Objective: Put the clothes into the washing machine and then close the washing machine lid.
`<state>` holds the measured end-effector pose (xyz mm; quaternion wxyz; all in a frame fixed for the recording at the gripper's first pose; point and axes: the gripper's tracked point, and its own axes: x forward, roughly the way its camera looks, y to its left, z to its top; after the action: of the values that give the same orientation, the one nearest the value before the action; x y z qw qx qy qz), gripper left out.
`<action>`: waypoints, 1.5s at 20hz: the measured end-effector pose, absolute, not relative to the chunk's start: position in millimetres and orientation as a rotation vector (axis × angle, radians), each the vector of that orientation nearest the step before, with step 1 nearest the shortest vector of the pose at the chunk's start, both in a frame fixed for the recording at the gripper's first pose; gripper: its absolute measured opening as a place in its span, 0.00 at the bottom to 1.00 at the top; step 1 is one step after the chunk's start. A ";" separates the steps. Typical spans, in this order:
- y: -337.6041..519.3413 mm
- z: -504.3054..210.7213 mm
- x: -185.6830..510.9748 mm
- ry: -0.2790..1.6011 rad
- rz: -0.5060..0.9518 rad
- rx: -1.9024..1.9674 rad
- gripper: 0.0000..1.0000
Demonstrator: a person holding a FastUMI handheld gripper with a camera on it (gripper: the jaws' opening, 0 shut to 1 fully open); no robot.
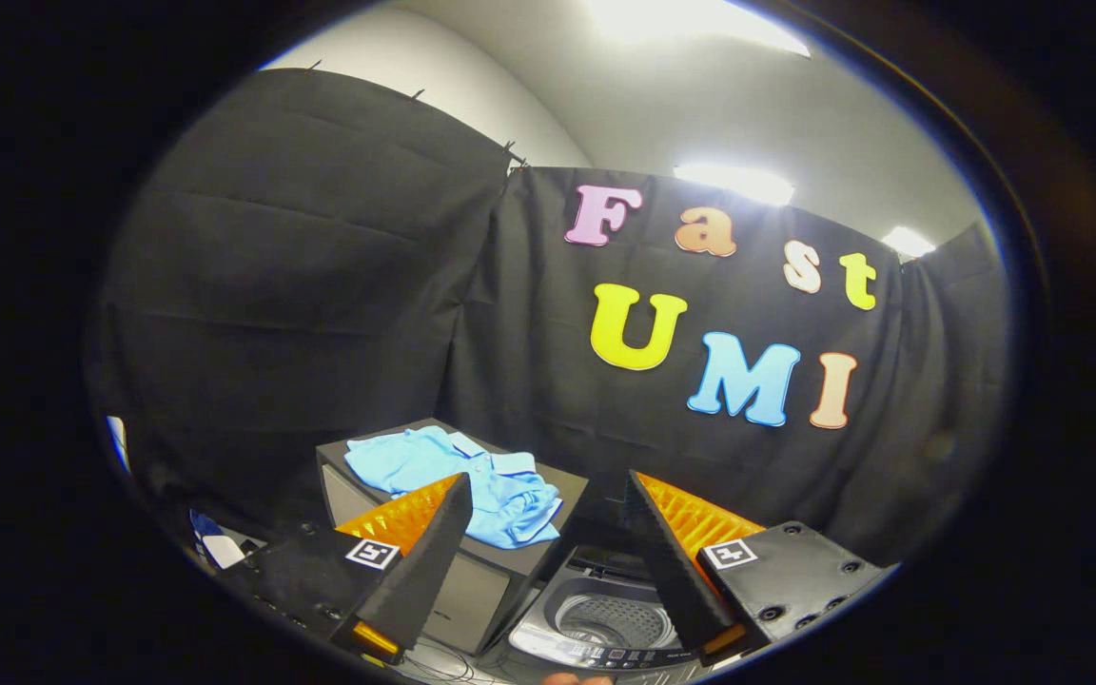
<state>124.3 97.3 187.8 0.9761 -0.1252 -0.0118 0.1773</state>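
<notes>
Black cloth walls close in this booth under bright ceiling lights, and we're looking down the hand-held gripper (544, 499) from above. Nearest us, its two fingers stand wide apart, holding nothing. Between them and below sits the small top-loading washing machine (605, 628), lid up, perforated metal drum exposed and ready. Just left of it is a dark boxy stand (472, 590), and on top, past the left fingertip, lies the crumpled light-blue collared shirt (458, 480), one edge drooping over the stand's near side. Nothing grabbed yet, I'd say; the reach for the shirt comes first. The risks? Pinching a single thin fold could let the garment slip out mid-carry and land outside the drum. A trailing sleeve could also drape over the rim and stop the lid closing.
</notes>
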 end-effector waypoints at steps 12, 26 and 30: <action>180.8 163.1 188.1 0.130 0.516 -0.135 1.00; 260.8 98.0 279.8 0.345 0.512 -0.094 1.00; 271.1 71.5 304.8 0.354 0.472 -0.157 1.00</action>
<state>304.8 271.1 71.5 0.9538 -0.0771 0.1741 0.2324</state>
